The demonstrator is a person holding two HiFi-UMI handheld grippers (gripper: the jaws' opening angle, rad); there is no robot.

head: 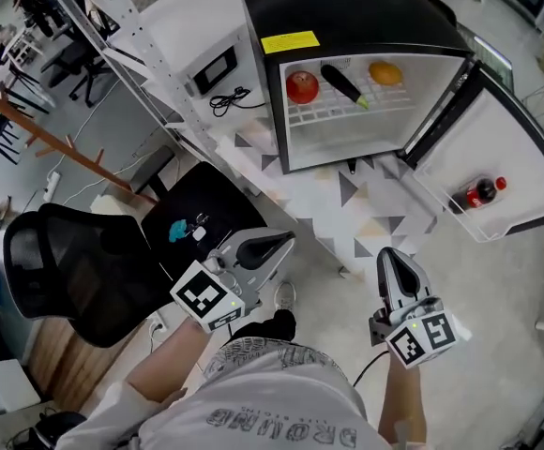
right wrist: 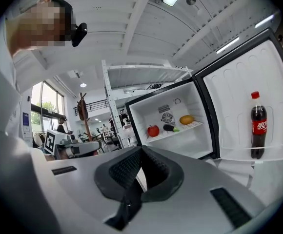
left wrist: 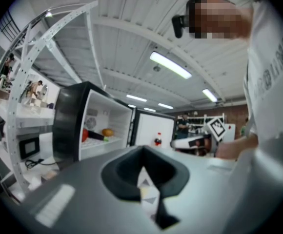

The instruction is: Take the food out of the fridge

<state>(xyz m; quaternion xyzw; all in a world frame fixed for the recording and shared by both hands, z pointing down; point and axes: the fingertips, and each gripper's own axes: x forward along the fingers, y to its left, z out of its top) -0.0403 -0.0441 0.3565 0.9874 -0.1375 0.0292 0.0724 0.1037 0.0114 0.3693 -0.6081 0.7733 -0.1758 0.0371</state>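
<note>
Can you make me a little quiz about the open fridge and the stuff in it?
1. True or false: the fridge door is shut.
2. How many foods lie on the shelf?
3. Where is the bottle? A: in the door. B: on the shelf. C: on the floor.
Key: 1 false; 2 three; 3 A.
</note>
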